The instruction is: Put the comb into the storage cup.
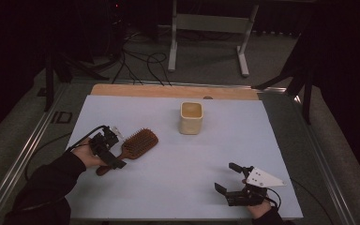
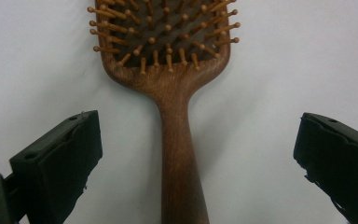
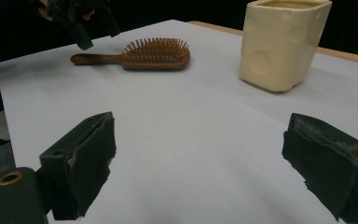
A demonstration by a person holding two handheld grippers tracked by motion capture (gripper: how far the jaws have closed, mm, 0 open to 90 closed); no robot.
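Hairbrush (image 2: 177, 140): brown wood, grain shows, slight shine on handle; pins wood too, with round tips.
Cup (image 3: 279, 42), far middle of worktop: cream, smooth, dull shine, looks like glazed clay; round dimples in sides.
Worktop (image 1: 168, 187): pale matt sheet, smooth like paper; bare wood strip at far edge.
Left gripper (image 2: 191, 158) and right gripper (image 3: 205, 163): black jaws, matt, rubbery, edges rough.

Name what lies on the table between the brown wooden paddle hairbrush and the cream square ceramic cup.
Nothing: the stretch between the brown wooden paddle hairbrush and the cream square ceramic cup is bare white table surface, shown in the high view and the right gripper view.
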